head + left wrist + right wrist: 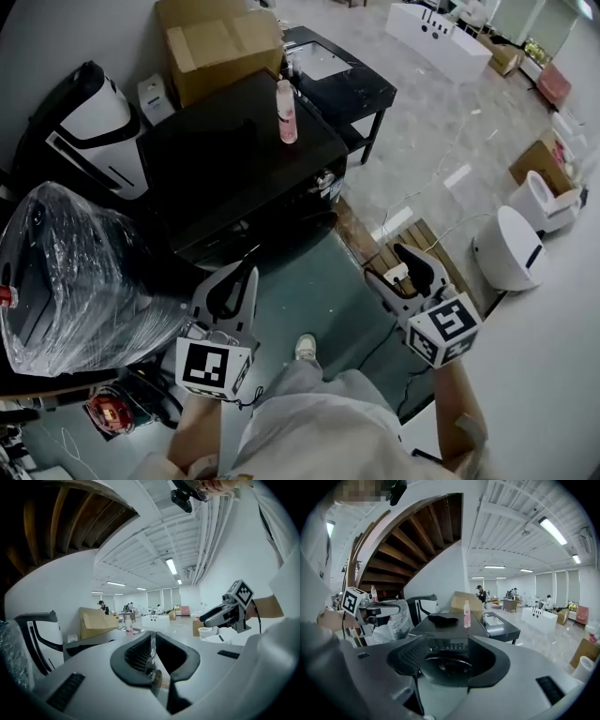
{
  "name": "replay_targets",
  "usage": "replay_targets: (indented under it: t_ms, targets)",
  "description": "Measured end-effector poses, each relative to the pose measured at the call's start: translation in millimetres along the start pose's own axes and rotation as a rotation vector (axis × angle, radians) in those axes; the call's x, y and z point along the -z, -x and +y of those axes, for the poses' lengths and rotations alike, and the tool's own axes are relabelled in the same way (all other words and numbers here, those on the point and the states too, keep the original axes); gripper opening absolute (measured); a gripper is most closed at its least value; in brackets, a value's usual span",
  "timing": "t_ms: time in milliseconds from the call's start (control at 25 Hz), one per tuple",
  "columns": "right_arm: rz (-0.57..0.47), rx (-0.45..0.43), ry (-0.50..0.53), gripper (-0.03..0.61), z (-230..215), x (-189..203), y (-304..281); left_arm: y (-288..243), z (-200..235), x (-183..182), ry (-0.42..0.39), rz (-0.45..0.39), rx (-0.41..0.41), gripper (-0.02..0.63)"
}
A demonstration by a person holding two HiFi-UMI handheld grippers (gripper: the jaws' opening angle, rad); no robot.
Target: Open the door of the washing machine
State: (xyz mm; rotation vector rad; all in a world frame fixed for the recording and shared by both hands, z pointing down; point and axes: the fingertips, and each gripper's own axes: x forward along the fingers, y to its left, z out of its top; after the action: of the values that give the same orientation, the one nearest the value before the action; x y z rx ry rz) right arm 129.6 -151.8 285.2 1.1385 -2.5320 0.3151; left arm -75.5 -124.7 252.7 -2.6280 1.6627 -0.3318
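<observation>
The black washing machine [239, 169] stands in front of me, and a pink bottle [287, 112] is on its top. In the right gripper view its round door [446, 666] looks closed, below the control panel [444, 645], with a dark cloth [443, 618] lying on the lid. My left gripper [242, 277] hovers in front of the machine's lower front with its jaws together and nothing between them. My right gripper [405, 253] hangs to the right of the machine, over the floor. Its jaws stand apart and empty, clear of the door. Neither gripper touches the machine.
A cardboard box [220, 42] and a low black table [352, 84] stand behind the machine. A plastic-wrapped bundle [75, 272] and a black-and-white appliance [94, 122] are on the left. On the right are a wooden pallet [427, 246] and a white round appliance [511, 248].
</observation>
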Motion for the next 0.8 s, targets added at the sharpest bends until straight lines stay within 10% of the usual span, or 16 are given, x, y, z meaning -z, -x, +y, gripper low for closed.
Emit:
replay_targets:
  t_ms: [800]
  targets:
    - [0.301,-0.289,0.135,0.296,-77,92,-186,-105,28,123,0.090,0.284,-0.149,0.046]
